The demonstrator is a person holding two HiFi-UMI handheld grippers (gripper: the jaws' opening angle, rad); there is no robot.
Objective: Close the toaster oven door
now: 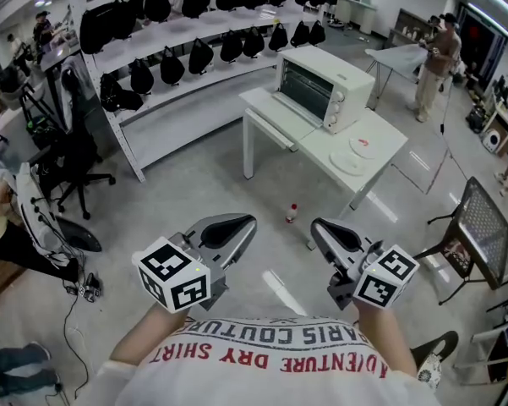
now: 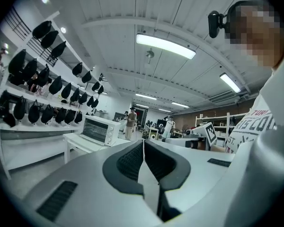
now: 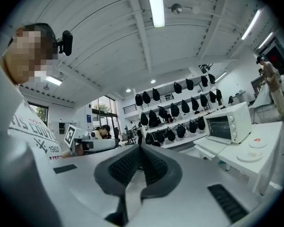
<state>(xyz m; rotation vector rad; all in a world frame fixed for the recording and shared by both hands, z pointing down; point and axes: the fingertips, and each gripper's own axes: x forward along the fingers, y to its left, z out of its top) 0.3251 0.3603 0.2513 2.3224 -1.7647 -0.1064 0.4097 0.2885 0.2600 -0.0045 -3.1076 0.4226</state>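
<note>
While both grippers hang by the person's chest, well short of the toaster oven [image 1: 321, 87], the left gripper [image 1: 245, 223] and the right gripper [image 1: 319, 226] each hold their jaws pressed together on nothing. Between them and the oven a small bottle [image 1: 292, 213] stands on the floor. The oven sits on a white table [image 1: 387, 139]; its door's position is unclear from here. The step in hand looks like the approach. Next comes walking up and pushing the door shut.
</note>
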